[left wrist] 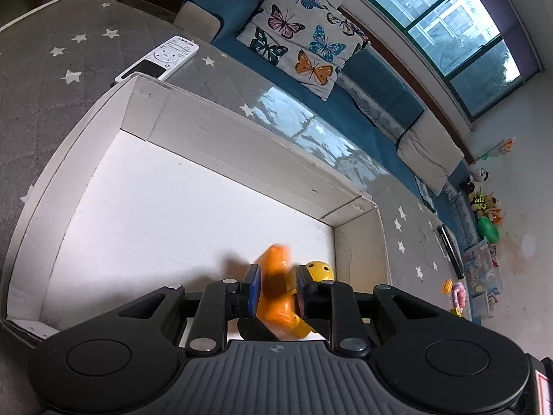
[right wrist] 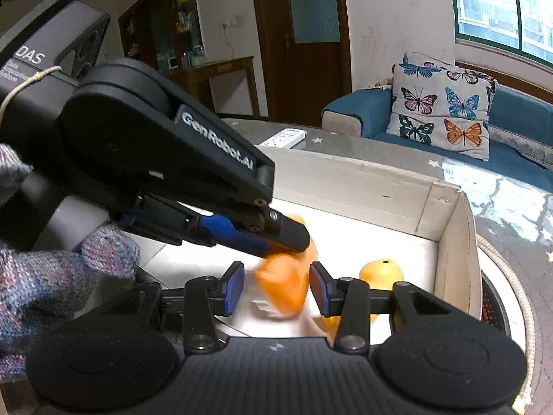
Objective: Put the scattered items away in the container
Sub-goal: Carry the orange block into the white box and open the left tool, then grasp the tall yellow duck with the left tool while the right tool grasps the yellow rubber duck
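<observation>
my left gripper has its jaws closed on an orange plastic toy, blurred, held low inside the white cardboard box. my right gripper hangs just beside it, jaws parted and gripping nothing. a yellow toy with black dots already lies in the box's corner. so i judge one item stowed and a second about to be released. outside the box a white remote lies on the star-patterned surface, possibly left to collect.

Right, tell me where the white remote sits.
The white remote lies on the star-patterned grey cover, just outside the white box's far-left corner in the left wrist view, towards the blue sofa.
</observation>
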The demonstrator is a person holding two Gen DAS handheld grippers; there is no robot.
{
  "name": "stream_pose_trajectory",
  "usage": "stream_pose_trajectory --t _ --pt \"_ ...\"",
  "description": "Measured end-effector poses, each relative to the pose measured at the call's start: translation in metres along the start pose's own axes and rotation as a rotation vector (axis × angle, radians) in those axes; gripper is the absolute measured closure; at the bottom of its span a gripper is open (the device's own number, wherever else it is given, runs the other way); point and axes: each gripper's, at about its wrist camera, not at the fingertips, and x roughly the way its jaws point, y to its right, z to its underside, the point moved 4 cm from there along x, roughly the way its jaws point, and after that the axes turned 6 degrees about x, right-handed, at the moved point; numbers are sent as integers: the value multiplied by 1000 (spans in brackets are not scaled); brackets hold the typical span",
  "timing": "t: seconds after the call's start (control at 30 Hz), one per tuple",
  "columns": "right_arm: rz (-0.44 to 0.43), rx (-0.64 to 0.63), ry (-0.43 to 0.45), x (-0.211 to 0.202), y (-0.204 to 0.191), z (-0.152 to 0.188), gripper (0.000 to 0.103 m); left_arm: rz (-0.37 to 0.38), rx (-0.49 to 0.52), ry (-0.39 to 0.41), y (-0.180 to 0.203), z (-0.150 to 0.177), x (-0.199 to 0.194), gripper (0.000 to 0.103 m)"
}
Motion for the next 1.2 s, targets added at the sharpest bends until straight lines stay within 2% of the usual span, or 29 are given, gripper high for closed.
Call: stream_pose_trajectory --t 0.3,0.4,0.67,0.73,0.97,1.03,1.2 --pt "15 -10 24 -17 -3 1 59 0 23 34 5 2 -17 76" --pt "24 -23 42 -30 -2 3 52 7 35 57 9 6 -29 75" --pt "45 -60 71 -63 -1 11 52 29 83 98 23 28 -58 75" --pt "51 -70 76 -70 -2 17 46 35 100 104 27 35 -63 75" --pt "72 -100 90 -99 -9 39 43 56 136 98 40 62 -76 75" --pt "81 -102 95 -107 -10 47 37 67 137 89 42 70 -77 75" --pt "114 -97 101 -122 -13 67 34 89 141 50 49 88 -71 75"
